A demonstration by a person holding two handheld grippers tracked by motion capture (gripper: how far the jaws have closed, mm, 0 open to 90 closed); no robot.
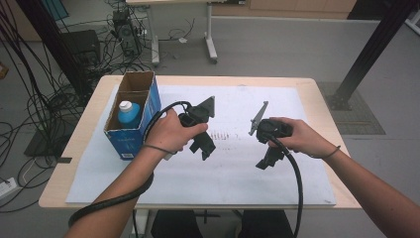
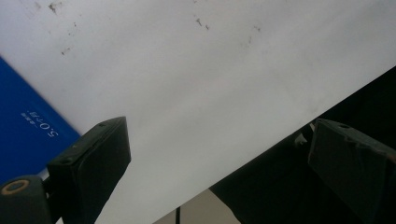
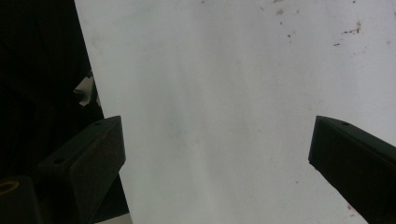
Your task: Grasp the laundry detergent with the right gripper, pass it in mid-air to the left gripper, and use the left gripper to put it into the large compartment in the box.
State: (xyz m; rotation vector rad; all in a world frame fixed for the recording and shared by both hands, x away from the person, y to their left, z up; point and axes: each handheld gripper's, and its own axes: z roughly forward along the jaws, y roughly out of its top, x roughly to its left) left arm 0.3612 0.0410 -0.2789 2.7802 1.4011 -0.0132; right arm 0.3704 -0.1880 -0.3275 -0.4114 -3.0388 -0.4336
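Bottle (image 1: 130, 113), blue with a white cap, stands upright in the near compartment of an open blue cardboard box (image 1: 132, 141) at the table's (image 1: 89, 116) left edge. Left gripper (image 1: 204, 148) hovers just right of the box, right gripper (image 1: 267, 159) farther right; both sets of jaws stand wide, empty, over white paper (image 1: 237, 173).

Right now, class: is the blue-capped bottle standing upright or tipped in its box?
Upright: the bottle stands in the open-topped box, white cap pointing up.
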